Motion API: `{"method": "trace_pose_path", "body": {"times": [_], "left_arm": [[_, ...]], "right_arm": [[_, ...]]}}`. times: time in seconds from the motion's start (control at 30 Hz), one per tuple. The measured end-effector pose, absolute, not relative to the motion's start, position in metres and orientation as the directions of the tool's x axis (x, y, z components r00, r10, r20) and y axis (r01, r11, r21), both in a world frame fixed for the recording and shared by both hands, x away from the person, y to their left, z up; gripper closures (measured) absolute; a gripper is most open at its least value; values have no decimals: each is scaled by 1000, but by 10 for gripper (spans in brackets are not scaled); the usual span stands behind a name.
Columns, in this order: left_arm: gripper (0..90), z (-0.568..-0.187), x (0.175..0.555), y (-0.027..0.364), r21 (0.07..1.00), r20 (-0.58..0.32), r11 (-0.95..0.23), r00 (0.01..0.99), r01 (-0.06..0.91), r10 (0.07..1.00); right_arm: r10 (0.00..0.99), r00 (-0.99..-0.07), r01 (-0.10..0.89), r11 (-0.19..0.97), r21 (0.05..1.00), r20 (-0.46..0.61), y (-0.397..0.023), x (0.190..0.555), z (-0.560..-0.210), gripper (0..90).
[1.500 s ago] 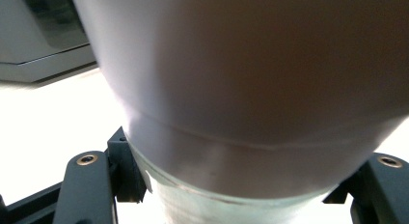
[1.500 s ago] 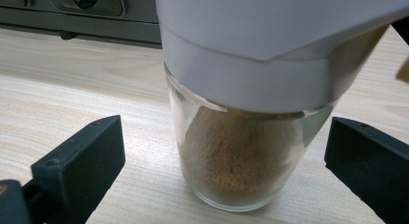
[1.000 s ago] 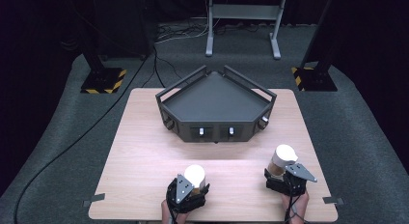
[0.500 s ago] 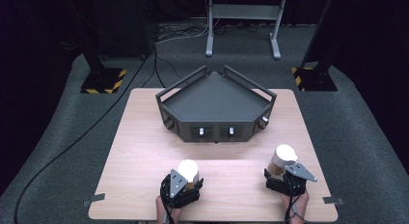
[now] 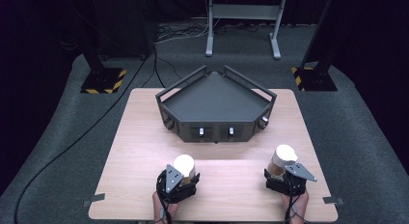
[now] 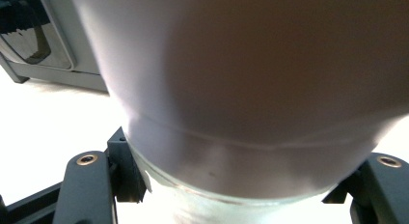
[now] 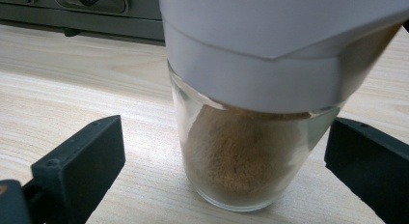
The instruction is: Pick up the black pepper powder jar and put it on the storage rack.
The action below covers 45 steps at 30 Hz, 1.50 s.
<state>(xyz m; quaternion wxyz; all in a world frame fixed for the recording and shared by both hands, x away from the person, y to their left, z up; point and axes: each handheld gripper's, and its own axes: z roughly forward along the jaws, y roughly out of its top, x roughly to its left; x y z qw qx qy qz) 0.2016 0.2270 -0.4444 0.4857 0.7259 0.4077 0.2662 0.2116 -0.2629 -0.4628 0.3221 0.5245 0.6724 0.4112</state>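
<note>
Your left gripper (image 5: 179, 178) is clenched on the left white-capped jar (image 5: 184, 164), near the table's (image 5: 135, 151) front edge, well in front of the black tray (image 5: 214, 103). The right jar (image 7: 251, 113), brown powder inside, stands on the table between your right gripper's (image 5: 284, 178) released jaws, untouched.

Our left gripper (image 5: 182, 175) and right gripper (image 5: 283, 171) are black, boxy tools, each topped with a grey three-cornered plate, trailing a black cable, brass-ringed screws set in the jaws.
</note>
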Motion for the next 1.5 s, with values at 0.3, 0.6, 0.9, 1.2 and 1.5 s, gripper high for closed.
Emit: {"method": "trace_pose_path", "body": {"times": [0.3,0.6,0.9,1.2,1.5], "left_arm": [[309,-439,208,233,924,-11,-188,515,332,857],[309,-433,215,239,928,-3,-185,504,322,864],[309,-427,221,243,931,5,-187,501,314,865],[309,-422,231,243,929,9,-194,506,314,862],[309,-416,241,244,929,16,-200,508,310,861]], "right_arm": [[970,-243,440,113,891,-3,-263,212,-463,0],[970,-243,442,113,890,-2,-263,212,-463,0],[970,-244,443,114,889,-3,-263,212,-462,0],[970,-244,442,113,890,-2,-263,212,-463,0],[970,-243,444,115,889,-4,-263,212,-462,0]]}}
